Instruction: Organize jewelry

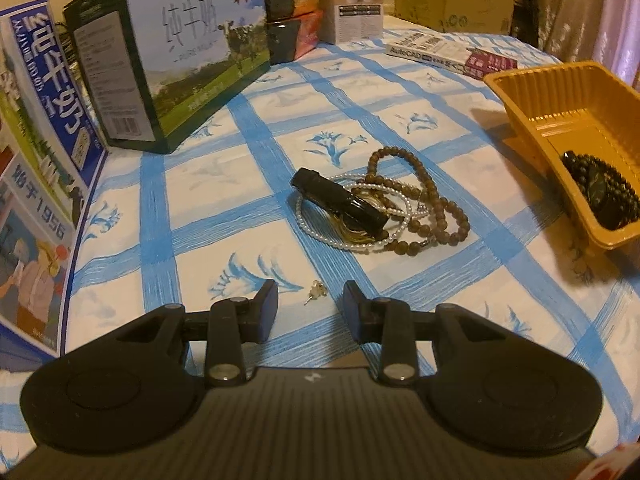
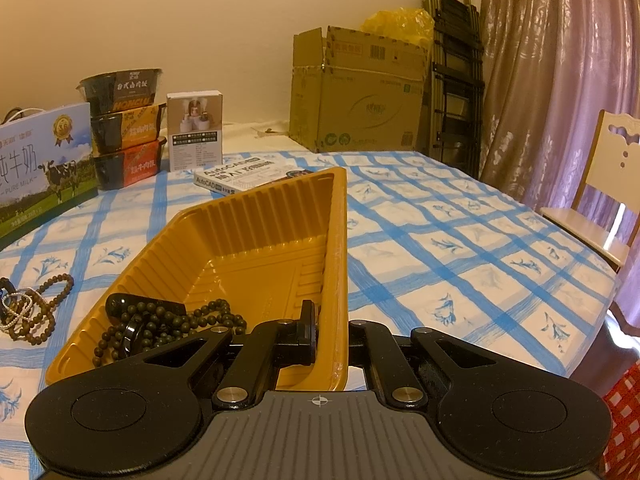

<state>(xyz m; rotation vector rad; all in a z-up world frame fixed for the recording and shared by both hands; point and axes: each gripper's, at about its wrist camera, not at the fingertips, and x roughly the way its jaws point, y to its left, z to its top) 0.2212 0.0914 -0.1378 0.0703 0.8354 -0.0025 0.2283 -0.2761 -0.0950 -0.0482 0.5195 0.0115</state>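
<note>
Surface: a table under a blue-and-white checked cloth (image 1: 280, 128) is filling both views, with a plain wall behind in the right wrist view.
Left gripper (image 1: 311, 307): its fingers are standing partly apart at lower centre of the left wrist view, gripping nothing.
Earring stud (image 1: 317, 290): it is lying on the cloth in the gap just ahead of the two fingertips; contact with either finger is not showing.
Jewelry pile (image 1: 380, 208): it is sitting at centre frame, beyond the stud and apart from it, made up of a black bangle (image 1: 340, 204), a white pearl strand (image 1: 320, 232) and a brown bead necklace (image 1: 448, 216), all tangled together.
Right gripper (image 2: 332, 340): its jaws are closing on the right wall of the yellow tray (image 2: 256, 224) near the tray's closest corner, one finger inside and one outside.
Tray contents: a dark bead string (image 2: 168, 328) and a dark oval piece are lying at the tray's near left end, in the lower left of the right wrist view.
Tray position: it is resting on the cloth, at the right edge of the left wrist view, well apart from the pile.
Background, left: milk cartons (image 1: 168, 52) are standing at upper left of the left wrist view, with stacked food bowls (image 2: 124, 136) and a small white box beside them.
Background, far: a book (image 2: 236, 176) is lying behind the tray, a cardboard box (image 2: 356, 96) is standing beyond it, and curtains and a chair are showing at the right.
</note>
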